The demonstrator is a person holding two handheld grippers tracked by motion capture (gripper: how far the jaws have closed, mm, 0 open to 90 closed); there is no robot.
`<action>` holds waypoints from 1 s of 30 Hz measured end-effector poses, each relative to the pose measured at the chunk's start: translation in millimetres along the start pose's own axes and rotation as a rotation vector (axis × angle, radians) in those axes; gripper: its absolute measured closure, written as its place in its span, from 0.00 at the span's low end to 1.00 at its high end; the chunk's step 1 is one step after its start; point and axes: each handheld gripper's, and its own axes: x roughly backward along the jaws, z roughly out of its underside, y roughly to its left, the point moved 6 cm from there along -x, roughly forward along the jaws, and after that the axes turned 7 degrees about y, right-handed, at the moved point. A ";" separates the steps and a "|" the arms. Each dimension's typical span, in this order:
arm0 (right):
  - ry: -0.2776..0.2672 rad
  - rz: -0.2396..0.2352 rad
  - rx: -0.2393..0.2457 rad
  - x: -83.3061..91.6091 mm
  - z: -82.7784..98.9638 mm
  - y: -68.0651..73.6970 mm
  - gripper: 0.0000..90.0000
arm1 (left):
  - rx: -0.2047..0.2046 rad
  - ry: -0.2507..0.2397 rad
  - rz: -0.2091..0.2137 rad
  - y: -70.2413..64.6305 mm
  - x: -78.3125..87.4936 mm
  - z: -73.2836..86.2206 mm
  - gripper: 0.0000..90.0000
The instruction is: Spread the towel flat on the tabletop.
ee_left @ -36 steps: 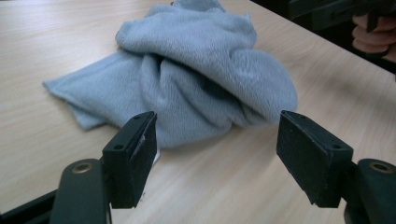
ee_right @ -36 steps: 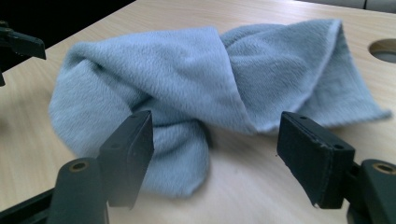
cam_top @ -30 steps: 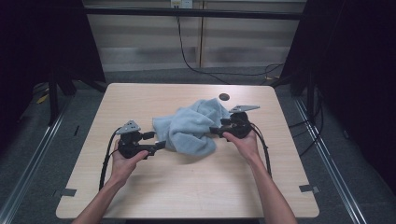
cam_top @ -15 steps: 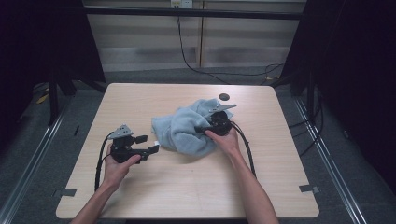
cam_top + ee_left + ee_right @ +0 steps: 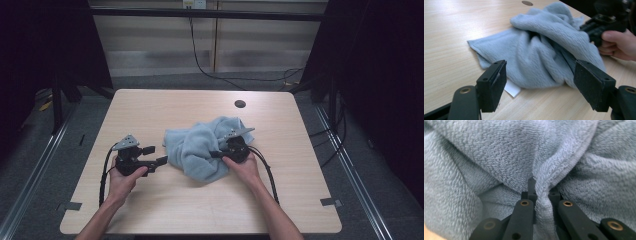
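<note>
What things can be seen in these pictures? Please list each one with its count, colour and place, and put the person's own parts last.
towel: one, light blue, crumpled near the middle of the table, a white label under its near edge.
table: one, light wood, with a dark round hole near its far edge.
tape marks: two, grey, on the near corners of the table.
cables: several, black, on the grey floor behind the table.
left gripper: one, black, jaws open, beside the towel and apart from it.
right gripper: one, black, its jaws have just been closing and now pinch a fold of the towel.
hands: two, each holding a gripper, coming in from the near edge.
</note>
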 end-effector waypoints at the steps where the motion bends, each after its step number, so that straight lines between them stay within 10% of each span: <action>1: 0.002 -0.002 0.009 1.4 2.9 4.9 0.96 | -0.002 -0.002 0.001 -0.4 0.9 -0.2 0.30; 17: 0.054 -0.061 0.057 35.1 55.4 76.0 0.94 | -0.055 0.080 0.062 -14.9 -9.1 14.2 0.43; 21: 0.051 -0.074 0.066 46.6 65.8 89.8 0.77 | -0.055 0.088 0.076 -18.8 -13.7 13.7 0.42; 30: -0.129 0.010 -0.017 101.9 37.9 53.6 0.57 | -0.066 0.146 0.047 -15.9 -30.6 18.2 0.43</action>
